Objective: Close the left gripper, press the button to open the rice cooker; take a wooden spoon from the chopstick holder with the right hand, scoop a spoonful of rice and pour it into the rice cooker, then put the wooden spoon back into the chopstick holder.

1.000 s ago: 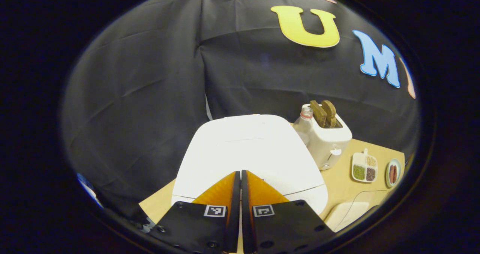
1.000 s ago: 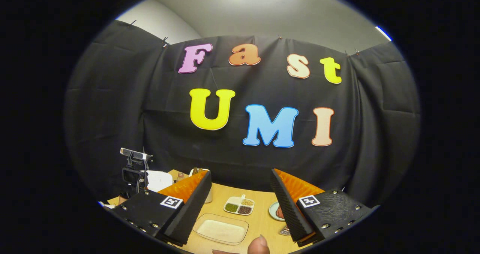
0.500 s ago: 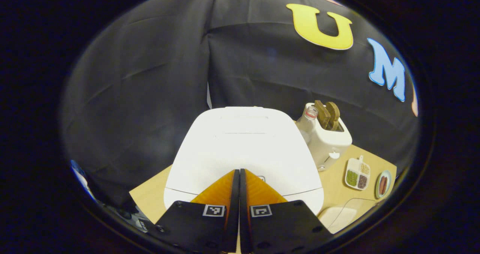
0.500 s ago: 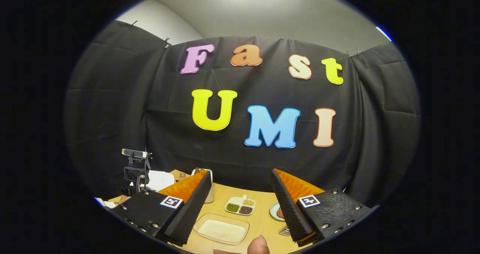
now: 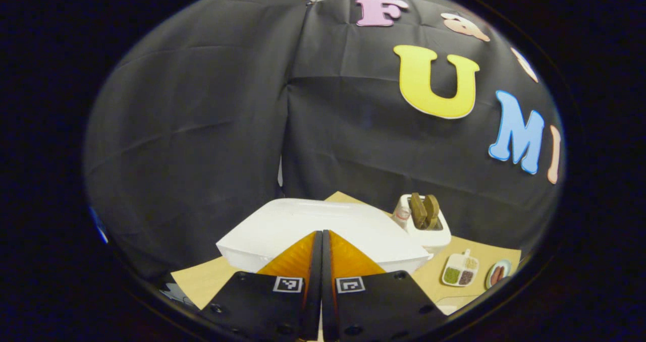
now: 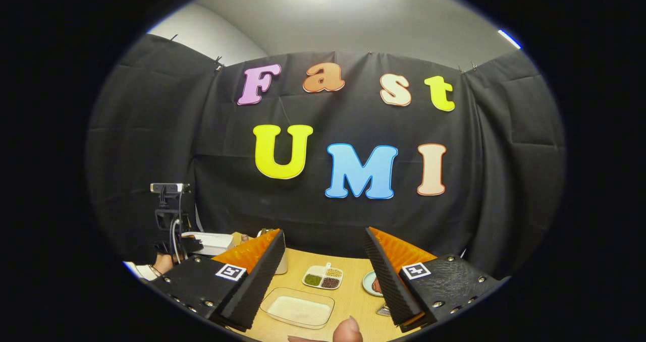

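Two grippers: your left gripper (image 5: 321, 236), fingers pressed together, points at the white rice cooker (image 5: 323, 231) at lower centre, while your right gripper (image 6: 323, 261) hangs spread above the rice tray (image 6: 298, 309).

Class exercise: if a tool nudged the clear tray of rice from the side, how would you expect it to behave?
The clear tray looks shallow and flat-bottomed, so it would probably slide on the table rather than tip. Its thin plastic walls may flex. It has no lid, so a sharp shove could spill the loose rice.
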